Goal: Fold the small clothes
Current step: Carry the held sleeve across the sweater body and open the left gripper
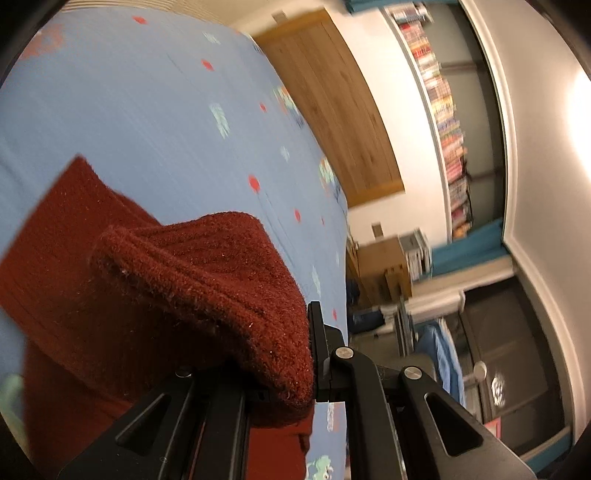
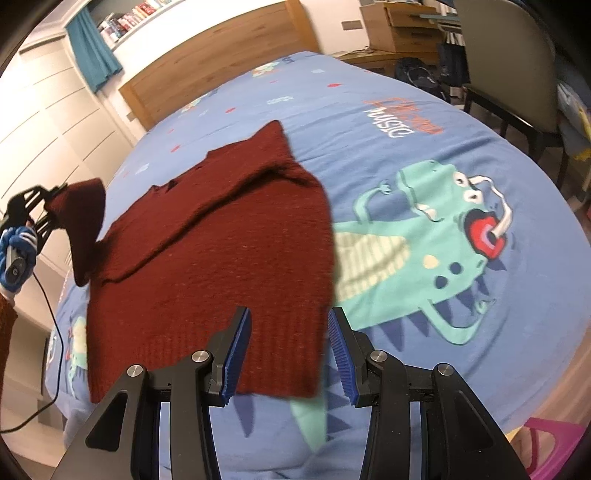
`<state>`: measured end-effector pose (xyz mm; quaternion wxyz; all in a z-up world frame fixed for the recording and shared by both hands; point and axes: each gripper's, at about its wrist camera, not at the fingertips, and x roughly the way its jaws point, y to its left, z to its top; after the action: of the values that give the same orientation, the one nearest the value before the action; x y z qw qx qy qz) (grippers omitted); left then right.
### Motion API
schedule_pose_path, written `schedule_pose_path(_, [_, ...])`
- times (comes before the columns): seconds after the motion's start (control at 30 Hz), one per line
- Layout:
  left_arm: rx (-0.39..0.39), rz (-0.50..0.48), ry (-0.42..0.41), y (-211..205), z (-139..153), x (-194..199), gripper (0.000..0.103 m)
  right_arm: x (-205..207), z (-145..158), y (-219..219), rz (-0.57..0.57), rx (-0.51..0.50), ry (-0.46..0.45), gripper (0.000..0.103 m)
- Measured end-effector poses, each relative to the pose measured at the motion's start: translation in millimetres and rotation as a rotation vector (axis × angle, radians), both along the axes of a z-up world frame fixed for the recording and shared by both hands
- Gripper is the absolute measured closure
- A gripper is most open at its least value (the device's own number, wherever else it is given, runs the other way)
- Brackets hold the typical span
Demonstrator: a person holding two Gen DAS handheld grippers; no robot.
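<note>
A dark red knitted sweater [image 2: 221,236] lies spread on the blue bed cover [image 2: 406,155], hem towards me. My left gripper [image 2: 51,195] is at the far left of the right wrist view, shut on the sweater's sleeve [image 2: 83,221] and holding it lifted off the bed. In the left wrist view that sleeve [image 1: 207,273] drapes over the left gripper [image 1: 308,332] and hides one finger. My right gripper [image 2: 289,321] hovers open above the hem's right corner, blue pads apart, touching nothing.
A green dinosaur print [image 2: 436,243] covers the bed right of the sweater. A wooden headboard [image 2: 207,62] stands at the far end. A chair [image 2: 509,66] and cardboard boxes [image 2: 399,26] stand beyond the bed's right side. A black cable [image 2: 51,332] hangs from the left gripper.
</note>
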<state>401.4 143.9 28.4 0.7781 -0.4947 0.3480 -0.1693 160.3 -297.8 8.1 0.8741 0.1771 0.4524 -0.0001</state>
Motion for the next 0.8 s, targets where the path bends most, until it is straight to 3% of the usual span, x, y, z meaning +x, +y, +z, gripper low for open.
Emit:
schedule_pose_path(0.33, [0.066,-0.168,0.078,-102.6,-24.6,13.2,0.097,-11.3,-12.4,-35.8,-0.061,0.016,0.026,0.058])
schedule_pose_path(0.6, [0.133,-0.264,0.137,-149.0,-50.1,0.8,0.097,-9.8,-23.5,-45.7,-0.071,0.031,0.043,0.058])
schedule_pose_path(0.8, [0.284,-0.337,0.185,-166.2,-68.0,-11.1,0.097,-7.3,-26.9,-48.6,-0.069,0.034,0.045,0.058])
